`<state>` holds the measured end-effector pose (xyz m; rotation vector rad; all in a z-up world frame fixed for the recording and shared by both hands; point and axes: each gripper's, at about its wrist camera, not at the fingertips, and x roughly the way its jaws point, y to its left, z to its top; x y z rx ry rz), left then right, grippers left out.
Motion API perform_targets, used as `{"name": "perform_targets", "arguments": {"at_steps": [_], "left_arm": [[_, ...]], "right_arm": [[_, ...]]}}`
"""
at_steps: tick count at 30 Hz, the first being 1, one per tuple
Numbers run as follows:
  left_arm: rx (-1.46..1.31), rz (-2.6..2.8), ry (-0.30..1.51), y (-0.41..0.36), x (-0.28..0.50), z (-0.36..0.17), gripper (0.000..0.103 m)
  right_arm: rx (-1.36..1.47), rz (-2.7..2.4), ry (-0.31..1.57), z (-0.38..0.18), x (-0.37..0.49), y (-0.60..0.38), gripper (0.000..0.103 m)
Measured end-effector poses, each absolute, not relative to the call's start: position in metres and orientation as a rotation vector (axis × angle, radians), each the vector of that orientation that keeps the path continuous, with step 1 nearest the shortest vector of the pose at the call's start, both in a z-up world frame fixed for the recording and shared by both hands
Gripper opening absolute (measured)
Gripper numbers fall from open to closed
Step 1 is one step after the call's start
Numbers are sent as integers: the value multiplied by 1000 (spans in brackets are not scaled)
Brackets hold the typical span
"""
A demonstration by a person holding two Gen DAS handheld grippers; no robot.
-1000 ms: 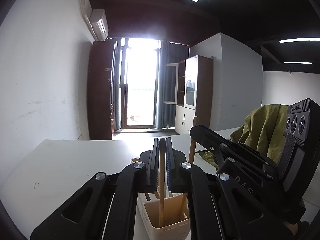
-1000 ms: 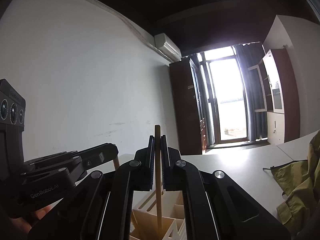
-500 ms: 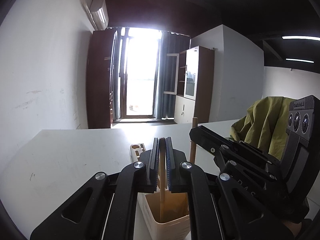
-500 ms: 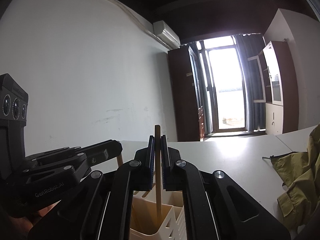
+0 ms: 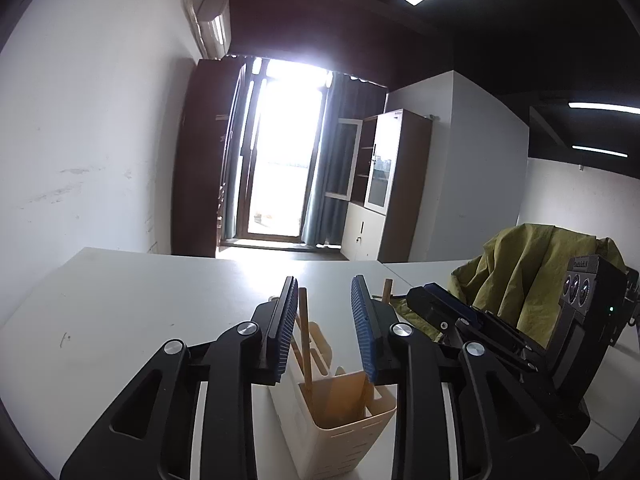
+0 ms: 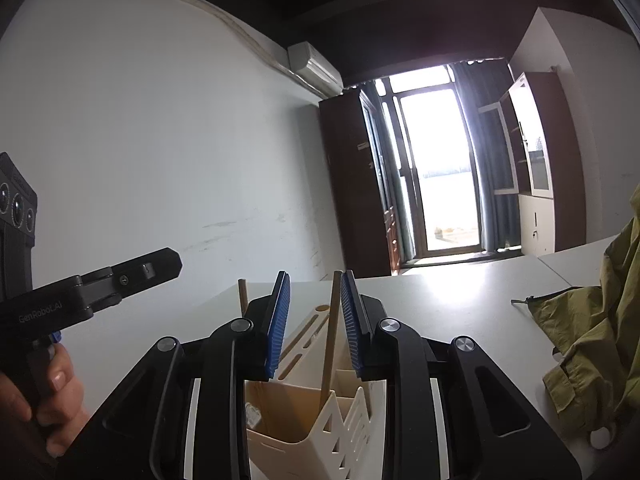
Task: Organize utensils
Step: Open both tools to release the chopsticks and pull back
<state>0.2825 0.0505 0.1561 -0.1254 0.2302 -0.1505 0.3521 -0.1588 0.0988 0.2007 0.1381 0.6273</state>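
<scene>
Left gripper hangs just above the cream utensil holder on the white worktop; its jaws are opening, blue pads apart. A wooden stick stands between them, close to the left pad, contact unclear, lower end down in the holder's near compartment. Right gripper is also over the holder, jaws opening and apart. A second wooden stick leans between them right against the right pad, lower end inside a compartment. Whether either pad still presses its stick cannot be told. From the right wrist view the left gripper's dark body sits at left, held by a hand, with the first stick's top poking up beside it. An olive jacket lies on the worktop's right side.
</scene>
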Motion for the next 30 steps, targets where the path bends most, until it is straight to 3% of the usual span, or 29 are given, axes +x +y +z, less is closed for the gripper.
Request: {"name": "perform_targets", "arguments": {"at_steps": [7,24,30], "left_arm": [[-121,-141,234,49,255,158,32],[-65,-105,402,29,226,129,40],[-42,-108,484,19,226,113,43]], "right_arm": [[195,558,185,94,336,-174,27],[117,451,370,80,285,-187,46],[96,432,456,58,275,-186,47]]}}
